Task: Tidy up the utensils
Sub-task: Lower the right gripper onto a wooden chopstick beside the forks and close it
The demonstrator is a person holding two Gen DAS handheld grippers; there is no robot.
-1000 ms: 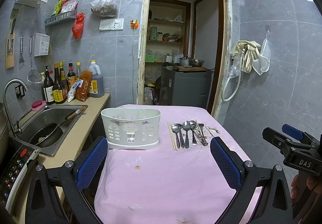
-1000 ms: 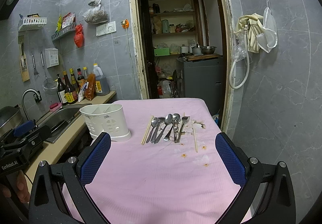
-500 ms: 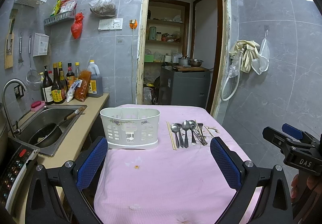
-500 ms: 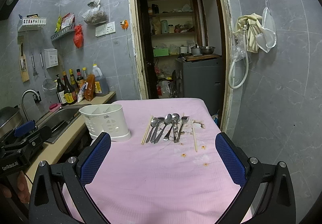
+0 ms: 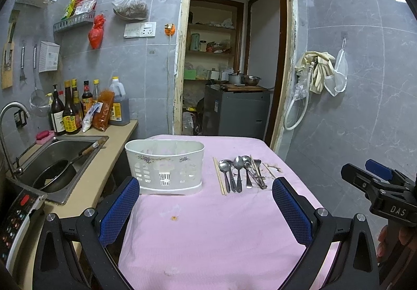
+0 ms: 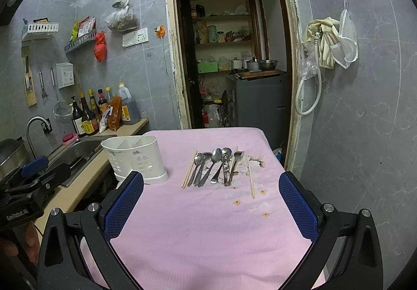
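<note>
Grey-tiled kitchen, pink-clothed table (image 6: 208, 237), and both tools hang back at its near edge. Right gripper (image 6: 211, 204) spread wide, holding nothing; left gripper (image 5: 206, 209) likewise gaping and empty. Ahead lie the spoons (image 6: 212, 164), packed touching and overlapping, chopsticks (image 6: 189, 171) just beside them, one stray chopstick (image 6: 251, 176) on the far side. The white caddy (image 5: 164, 166) stands to their left. The risk, I'd say: pinching into that bunch drags several at once, or thin handles slip off the cloth.

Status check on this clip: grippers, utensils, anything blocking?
Left gripper open, empty. Right gripper open, empty. Spoons and chopsticks loose on pink cloth, beside white caddy. Nothing blocking.
</note>
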